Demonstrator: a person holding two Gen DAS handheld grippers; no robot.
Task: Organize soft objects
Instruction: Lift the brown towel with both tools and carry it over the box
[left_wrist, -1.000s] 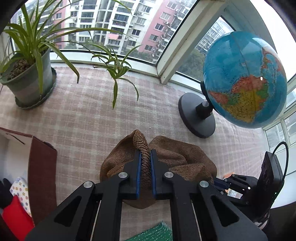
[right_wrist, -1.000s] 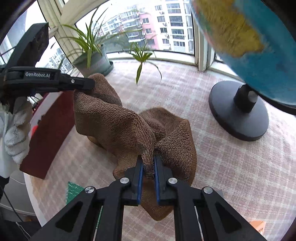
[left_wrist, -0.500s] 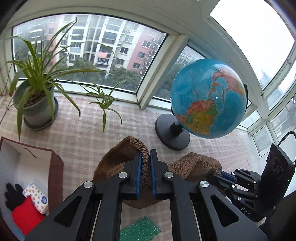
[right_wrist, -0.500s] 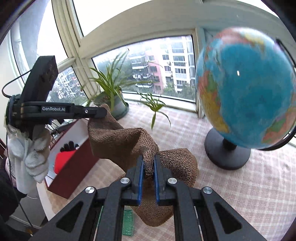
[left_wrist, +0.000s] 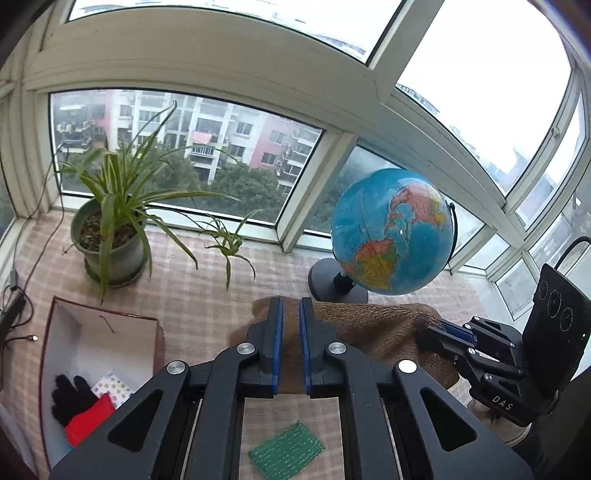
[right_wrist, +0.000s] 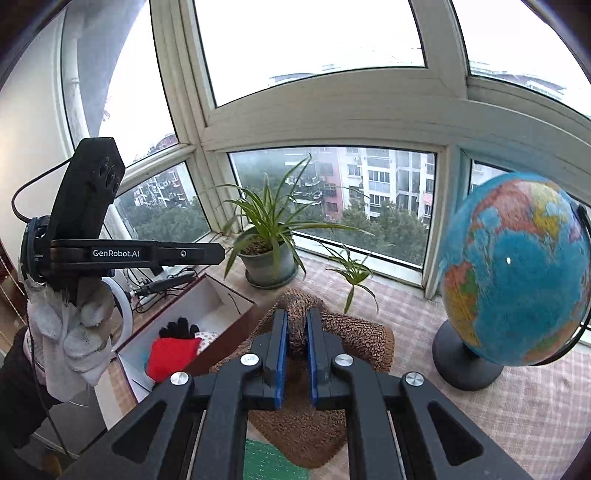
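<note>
Both our grippers are clenched on the brown towel (left_wrist: 373, 328): the left gripper (left_wrist: 290, 317) at one corner, the right gripper (right_wrist: 295, 328) at another. Only the left view shows it stretched sideways at lower centre; only the right shows the gloved hand (right_wrist: 70, 332).

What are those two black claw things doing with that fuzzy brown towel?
A person holds a gripper in each hand. The left gripper and the right gripper are each shut on the brown towel, holding it above the table. The box beside it already holds a black glove and a red cloth.
</note>
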